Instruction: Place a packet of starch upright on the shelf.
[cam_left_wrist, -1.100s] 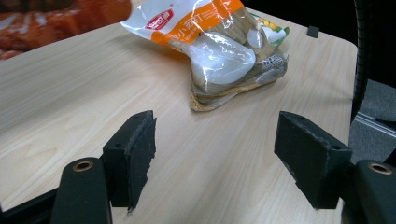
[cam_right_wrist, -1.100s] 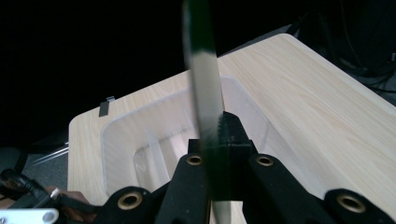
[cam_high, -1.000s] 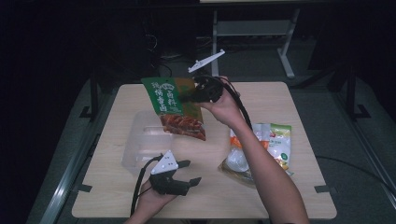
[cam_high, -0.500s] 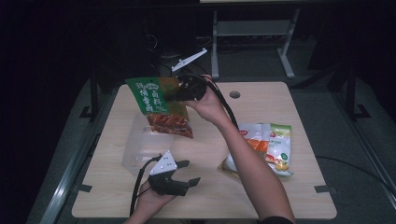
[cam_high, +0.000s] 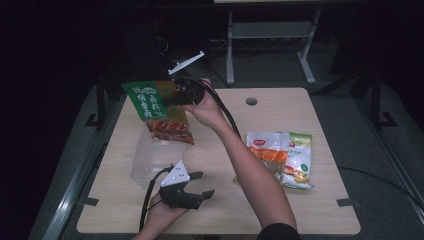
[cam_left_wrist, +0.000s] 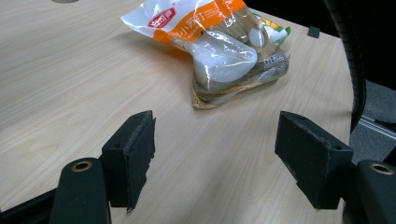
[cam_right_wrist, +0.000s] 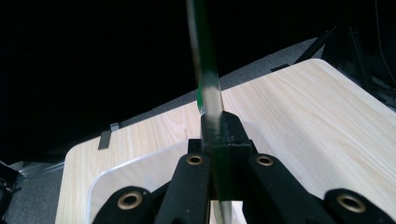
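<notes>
Green packet (cam_high: 156, 111) (orange-red below), pale table (cam_high: 320, 125).

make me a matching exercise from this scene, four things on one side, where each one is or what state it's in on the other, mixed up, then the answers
Things:
1. green snack bag
2. clear plastic box
3. orange packet
4. left gripper

Places or states:
A. jaws wide apart, low over the near part of the table
B. lying on the table's right side, on top of another packet
C. held in the air, its edge clamped in the right gripper
D. standing on the table under the hanging bag

Pairs: 1-C, 2-D, 3-B, 4-A
</notes>
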